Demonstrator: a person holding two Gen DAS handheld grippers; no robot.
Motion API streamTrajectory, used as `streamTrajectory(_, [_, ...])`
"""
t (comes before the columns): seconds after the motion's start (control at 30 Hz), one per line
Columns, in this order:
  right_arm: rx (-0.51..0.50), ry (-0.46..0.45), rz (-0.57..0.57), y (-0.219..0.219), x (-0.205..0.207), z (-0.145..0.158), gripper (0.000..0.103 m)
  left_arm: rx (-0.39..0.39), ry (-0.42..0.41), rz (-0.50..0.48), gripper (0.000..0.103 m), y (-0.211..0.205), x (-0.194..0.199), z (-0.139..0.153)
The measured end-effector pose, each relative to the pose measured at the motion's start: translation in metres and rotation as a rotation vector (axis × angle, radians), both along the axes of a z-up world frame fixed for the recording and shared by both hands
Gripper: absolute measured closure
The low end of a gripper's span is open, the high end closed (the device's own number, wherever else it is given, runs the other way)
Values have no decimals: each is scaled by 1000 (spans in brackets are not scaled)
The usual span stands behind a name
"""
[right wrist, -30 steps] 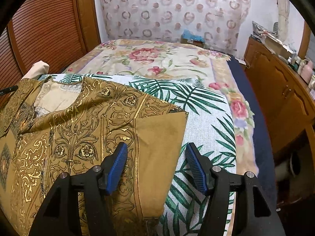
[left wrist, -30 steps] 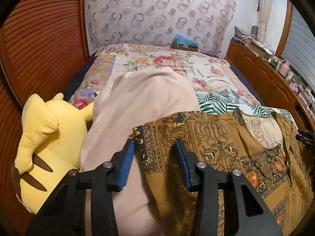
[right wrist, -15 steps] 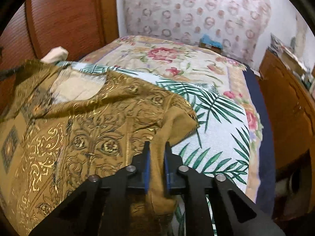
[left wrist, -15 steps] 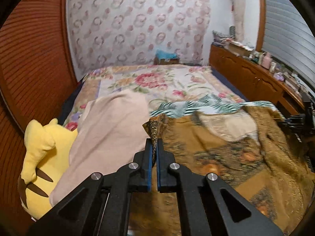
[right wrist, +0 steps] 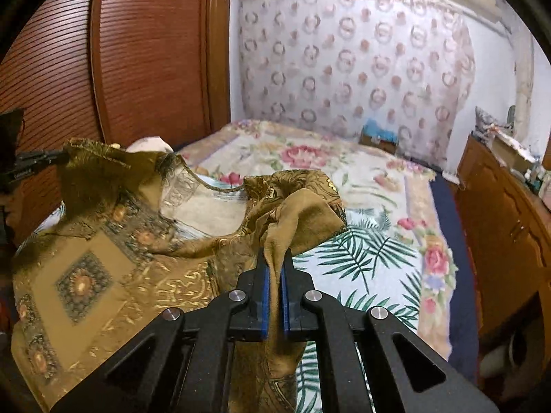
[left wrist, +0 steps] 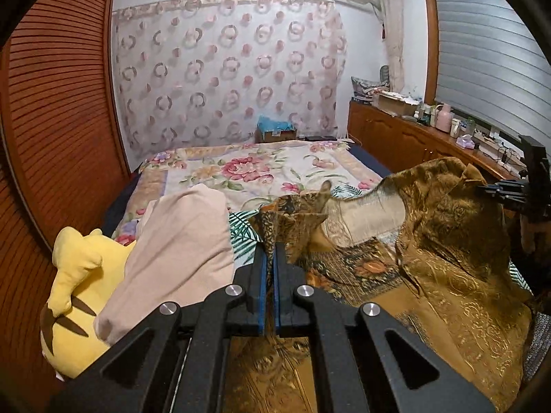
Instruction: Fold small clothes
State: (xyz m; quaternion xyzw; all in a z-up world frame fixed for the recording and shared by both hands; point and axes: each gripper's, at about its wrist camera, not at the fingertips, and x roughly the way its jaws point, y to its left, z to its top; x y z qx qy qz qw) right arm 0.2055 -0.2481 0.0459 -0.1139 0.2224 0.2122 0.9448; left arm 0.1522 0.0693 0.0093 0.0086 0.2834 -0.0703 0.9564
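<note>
Floral bed [left wrist: 241, 168] beneath a gold-patterned brown garment [right wrist: 103, 268], bunched, pinched by left gripper [left wrist: 270, 258] and right gripper [right wrist: 273, 261]

A home bedroom here: a bed [left wrist: 261, 168] under a floral quilt, a yellow plush toy [left wrist: 75, 275] at its edge, a patterned curtain [left wrist: 227, 79] across the far wall. Louvered wooden wardrobe doors [right wrist: 144, 55] on one side, a low wooden cabinet [left wrist: 406, 137] cluttered with bottles under a shuttered window [left wrist: 482, 55].

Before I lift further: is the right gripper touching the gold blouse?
Touching. The right wrist view shows the right gripper with blue pads pinching the gold blouse fabric.
</note>
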Motion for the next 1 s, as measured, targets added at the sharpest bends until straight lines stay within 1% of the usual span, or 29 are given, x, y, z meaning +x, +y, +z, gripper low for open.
streamTrajectory(0.1, [6,-24,14,0,-25,-3,98,-17,-8,-1,99,3,-17,2])
streamTrajectory(0.2, [23,-24,13,-9,-42,-12,99,-30,-18,13,99,11,-31,3])
streamTrajectory(0.33, [46,-26,12,-18,-74,-24,99,-33,-28,65,99,27,-56,-5])
streamTrajectory(0.5, [52,4,-2,-33,-109,-45,99,-54,-12,101,99,44,-84,-20])
streamTrajectory(0.67, [86,39,-18,-49,-142,-58,99,-71,0,118,99,49,-111,-31])
streamTrajectory(0.87, [130,72,-45,-71,-180,-62,99,-92,16,134,99,56,-146,-39])
streamTrajectory(0.93, [154,88,-34,-76,-194,-63,99,-71,29,121,99,56,-156,-41])
streamTrajectory(1.0, [149,109,-30,-78,-203,-67,99,-55,51,124,99,57,-162,-45])
